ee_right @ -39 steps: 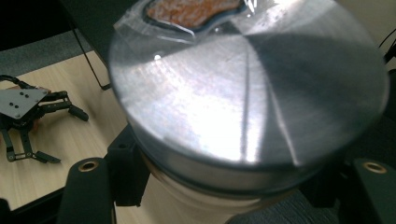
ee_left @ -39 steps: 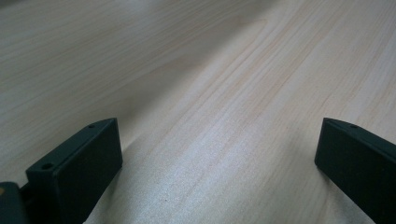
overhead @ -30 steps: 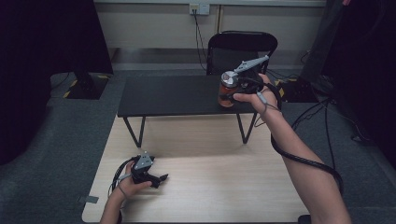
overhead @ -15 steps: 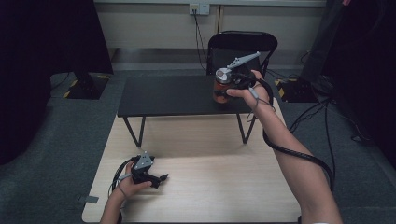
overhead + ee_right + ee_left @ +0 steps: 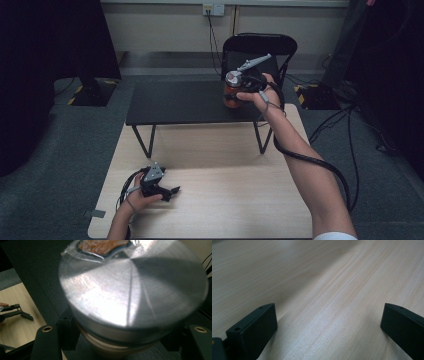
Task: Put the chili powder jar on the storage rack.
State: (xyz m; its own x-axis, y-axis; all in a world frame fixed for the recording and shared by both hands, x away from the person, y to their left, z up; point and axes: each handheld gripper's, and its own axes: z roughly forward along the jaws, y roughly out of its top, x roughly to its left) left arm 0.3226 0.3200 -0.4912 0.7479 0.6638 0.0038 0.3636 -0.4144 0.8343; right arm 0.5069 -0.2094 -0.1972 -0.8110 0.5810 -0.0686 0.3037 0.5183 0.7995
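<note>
The right tool (image 5: 240,87), closed on the jar (image 5: 232,96) with a metal lid, has carried it a little left and seemingly just above the black desk (image 5: 180,102), perhaps to reposition it, while the left tool (image 5: 167,191) rests open.

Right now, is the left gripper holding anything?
No: the left gripper rests open on the wooden table, with nothing but bare wood between its jaws.

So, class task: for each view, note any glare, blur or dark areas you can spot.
Right gripper view: strong glare on the jar's metal lid, whole picture slightly blurred. Left gripper view: soft sheen on the wooden table, near black fingers out of focus. High view: evenly lit table, very dark corners at both sides.
</note>
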